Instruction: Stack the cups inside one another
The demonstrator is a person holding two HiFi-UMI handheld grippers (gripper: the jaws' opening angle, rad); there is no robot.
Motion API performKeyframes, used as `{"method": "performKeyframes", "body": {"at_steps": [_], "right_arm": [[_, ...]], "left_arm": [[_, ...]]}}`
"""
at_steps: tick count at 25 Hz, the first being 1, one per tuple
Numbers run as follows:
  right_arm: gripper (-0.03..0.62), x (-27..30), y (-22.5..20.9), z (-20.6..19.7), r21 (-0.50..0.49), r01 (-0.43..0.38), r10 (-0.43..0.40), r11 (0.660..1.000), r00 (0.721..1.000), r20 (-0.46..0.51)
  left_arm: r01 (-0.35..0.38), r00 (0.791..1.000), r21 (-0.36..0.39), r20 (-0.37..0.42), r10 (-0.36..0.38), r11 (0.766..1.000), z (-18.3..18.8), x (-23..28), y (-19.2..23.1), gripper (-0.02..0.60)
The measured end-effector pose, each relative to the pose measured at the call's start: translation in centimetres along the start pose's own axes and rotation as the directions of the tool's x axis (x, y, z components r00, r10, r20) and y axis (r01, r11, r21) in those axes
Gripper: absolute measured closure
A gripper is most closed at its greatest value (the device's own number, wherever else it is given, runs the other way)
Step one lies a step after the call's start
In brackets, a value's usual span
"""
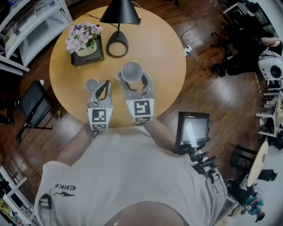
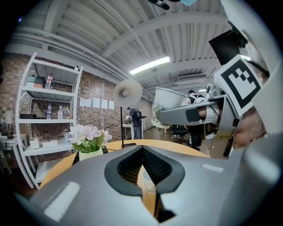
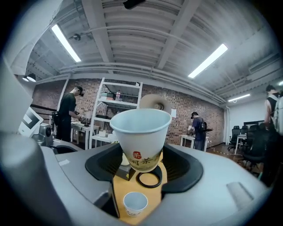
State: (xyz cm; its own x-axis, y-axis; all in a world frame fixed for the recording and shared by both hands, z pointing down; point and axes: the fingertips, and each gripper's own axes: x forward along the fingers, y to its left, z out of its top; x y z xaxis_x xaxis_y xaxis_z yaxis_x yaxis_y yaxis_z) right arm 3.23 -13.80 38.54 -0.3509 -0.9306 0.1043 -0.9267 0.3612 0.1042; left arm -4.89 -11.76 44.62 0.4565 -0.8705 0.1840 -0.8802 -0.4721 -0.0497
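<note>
We are in the carrying step. Our right gripper (image 1: 132, 77) has its jaws clamped on the lower wall of a white paper cup with a red seal and dark characters (image 3: 140, 134). The cup is upright, its rim stands above the pads, and it hangs clear of the round wooden table (image 1: 163, 48). It is empty.

A second white paper cup (image 3: 135, 203) stands upright on the table, well below the right jaws. In the head view it lies just past the tips of our left gripper (image 2: 142, 154). It too is empty. The left jaws meet at their tips with nothing between them. Through the slit behind the tips we see only the table and that standing cup beneath.

Next, we judge, the held cup must be brought level over the standing cup's mouth, lowered straight in, and let go. A tilt could tip the light cup below.

Ahead and left of the left jaws, a pale pot (image 1: 87, 49) holds pink flowers. A black desk lamp (image 1: 119, 13) stands ahead of the right jaws.
</note>
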Motion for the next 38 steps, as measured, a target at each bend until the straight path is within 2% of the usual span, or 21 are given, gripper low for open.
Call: {"method": "performKeyframes", "body": {"at_steps": [8,16,29,38], "right_arm": [[0.293,-1.4,-2.6,2.7,-0.006,0.041,-0.041,0.999,0.998,0.054],[0.293,-1.3,-2.8,1.5,0.015,0.013,-0.013,1.000,1.000,0.018],[0.293,1.3,-2.1,-3.7,0.072,-0.028,0.035,0.997,0.994,-0.102],[0.293,3.3,-1.0,-9.9,0.107,-0.054,0.078,0.993,0.969,-0.232]], "left_arm": [[0.025,0.999,0.006,0.026,-0.025,1.000,1.5,0.7,-1.5,0.580],[0.019,1.000,0.009,0.015,-0.019,1.000,1.8,0.9,-2.0,0.580],[-0.021,0.999,0.004,-0.050,0.021,1.000,0.0,1.9,-0.3,0.580],[-0.031,0.990,-0.023,-0.138,0.027,0.999,-3.4,3.1,0.6,0.580]]}}
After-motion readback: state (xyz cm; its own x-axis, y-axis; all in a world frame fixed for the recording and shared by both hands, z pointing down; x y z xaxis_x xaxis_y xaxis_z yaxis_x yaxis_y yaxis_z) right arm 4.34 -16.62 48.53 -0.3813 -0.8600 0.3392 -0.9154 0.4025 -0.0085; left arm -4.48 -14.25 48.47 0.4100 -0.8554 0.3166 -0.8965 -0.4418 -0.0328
